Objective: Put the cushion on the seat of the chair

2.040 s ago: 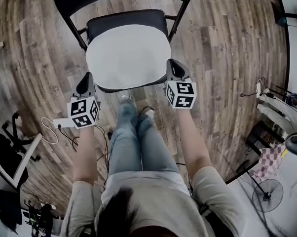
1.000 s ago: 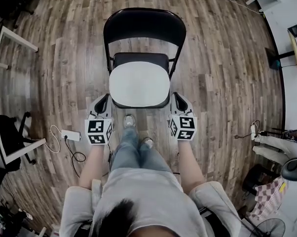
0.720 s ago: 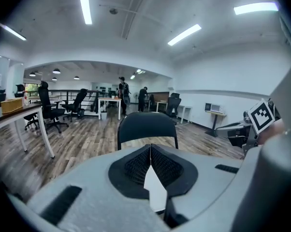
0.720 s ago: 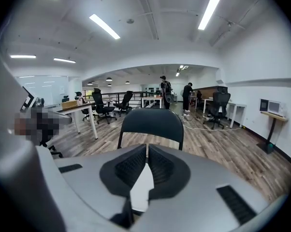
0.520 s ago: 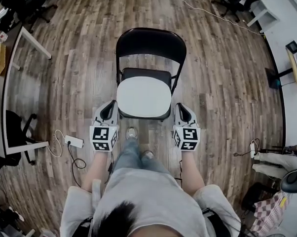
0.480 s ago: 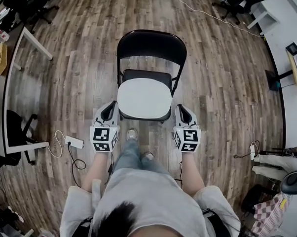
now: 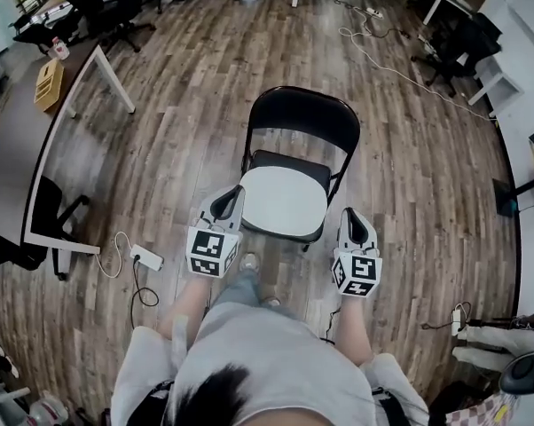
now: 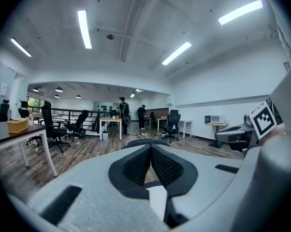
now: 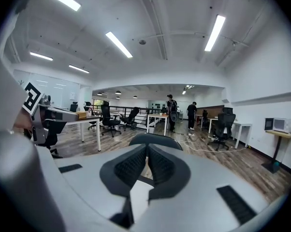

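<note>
1. The white cushion [image 7: 283, 201] is already lying flat on the seat of the black folding chair [image 7: 304, 118]. It covers most of the seat, with a strip of black seat showing along the back at 12 o'clock.
2. The left gripper [image 7: 232, 193] hangs in the air at about 8 o'clock from the cushion, just off the seat's front-left corner and not touching anything. In its own view the left gripper [image 8: 150, 148] has its jaws pressed together, pad against pad, and the chair's backrest curves just past them.
3. It's the same deal on the other side. The right gripper [image 7: 349, 214] is at roughly 4 o'clock from the cushion, clear of the chair's front-right corner. The right gripper view shows its jaws [image 9: 146, 149] pinched shut on each other, with the backrest right behind them.
4. Both grippers point towards 12 o'clock, along the two sides of the chair.
5. The chair stands on a wood plank floor [image 7: 187, 87]. A white power strip [image 7: 147, 257] with its cable lies on the floor at 8 o'clock from the left gripper.
6. Two people [image 9: 171, 111] are standing way back in the room, at 12 o'clock in both gripper views.
</note>
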